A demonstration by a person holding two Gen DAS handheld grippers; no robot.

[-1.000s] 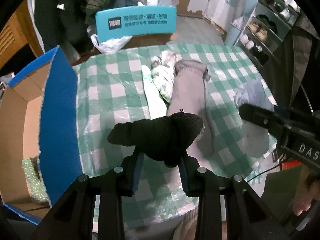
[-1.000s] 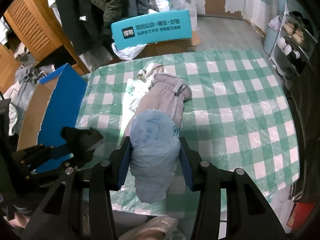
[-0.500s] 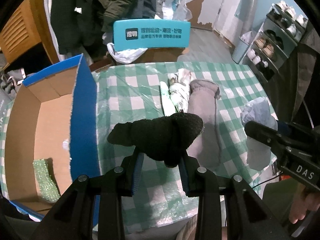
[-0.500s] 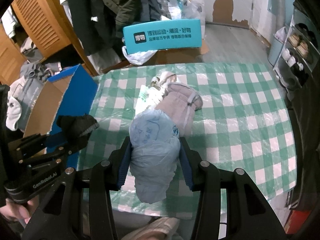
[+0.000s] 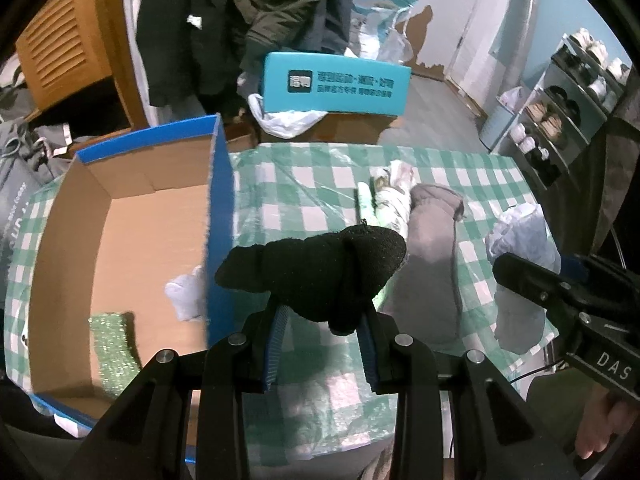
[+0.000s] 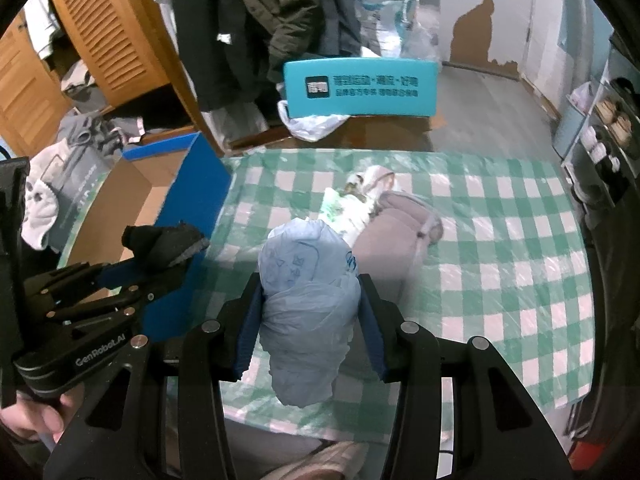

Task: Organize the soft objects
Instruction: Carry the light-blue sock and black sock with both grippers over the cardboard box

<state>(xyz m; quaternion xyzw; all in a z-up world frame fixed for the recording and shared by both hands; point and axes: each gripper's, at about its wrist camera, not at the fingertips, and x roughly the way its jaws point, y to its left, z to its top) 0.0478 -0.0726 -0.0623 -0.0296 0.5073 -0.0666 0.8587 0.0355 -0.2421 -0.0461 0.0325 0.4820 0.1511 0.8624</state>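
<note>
The black sock [image 5: 316, 270], a rolled bundle, sits clamped between the pads of the left gripper [image 5: 324, 344] at the centre of the left wrist view. A second ago it hung over the checked tablecloth [image 5: 292, 184] with only the blue wall of the cardboard box [image 5: 120, 216] at the left edge of the frame; now the sock's left end overlaps that blue wall and the box's brown floor fills the left half of the picture. Both hands have swung toward the box, so the drop looks close, though the sock is not yet clear of the wall.

The right gripper [image 6: 312, 332] is closed on a crumpled pale blue bag [image 6: 308, 292], low in the centre of its view, above the cloth's near edge.

Inside the box lie 2 things: a green glittery piece [image 5: 112, 344] at lower left and a white item [image 5: 186, 294] against the blue wall.

Left on the cloth, in the upper middle, are a grey mitten [image 5: 432, 248] and a patterned bundle [image 5: 390, 200] touching it; these still need sorting.
</note>
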